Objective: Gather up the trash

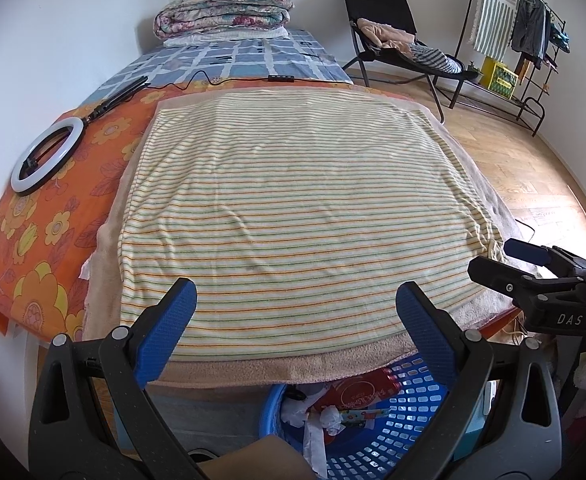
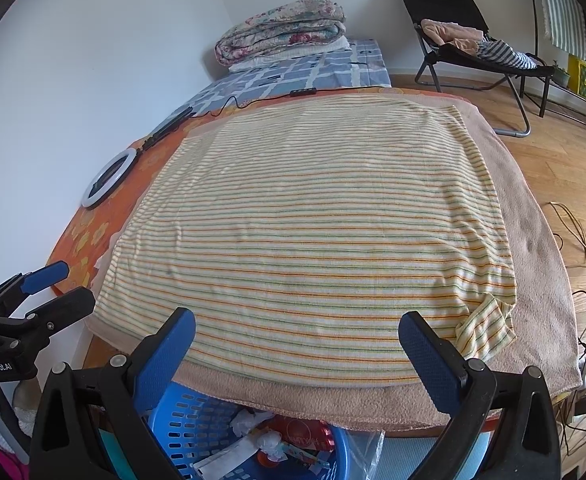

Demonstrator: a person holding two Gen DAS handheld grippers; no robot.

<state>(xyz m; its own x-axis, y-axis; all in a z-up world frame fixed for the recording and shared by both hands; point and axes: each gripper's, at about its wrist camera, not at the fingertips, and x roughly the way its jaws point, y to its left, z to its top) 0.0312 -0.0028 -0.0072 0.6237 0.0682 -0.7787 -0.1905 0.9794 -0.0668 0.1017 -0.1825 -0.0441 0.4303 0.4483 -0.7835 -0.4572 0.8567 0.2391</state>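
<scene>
A blue plastic basket (image 1: pixel 421 404) (image 2: pixel 189 424) stands on the floor below the near edge of the bed. It holds trash: a red packet (image 1: pixel 357 394) (image 2: pixel 305 434), crumpled white paper (image 1: pixel 331 416) (image 2: pixel 245 420) and a colourful wrapper (image 1: pixel 359 416) (image 2: pixel 301 454). My left gripper (image 1: pixel 296 312) is open above the basket, nothing between its blue pads. My right gripper (image 2: pixel 297 338) is open too, empty, over the bed's edge. The right gripper (image 1: pixel 505 258) shows at the right of the left wrist view; the left gripper (image 2: pixel 61 282) shows at the left of the right wrist view.
A striped towel (image 1: pixel 293 208) (image 2: pixel 305 240) lies spread over a beige towel on the bed. A ring light (image 1: pixel 47 154) (image 2: pixel 109 178) and its cable lie at the left. Folded quilts (image 1: pixel 225 8) at the far end; a black chair (image 1: pixel 389 36) and clothes rack (image 1: pixel 533 28) beyond.
</scene>
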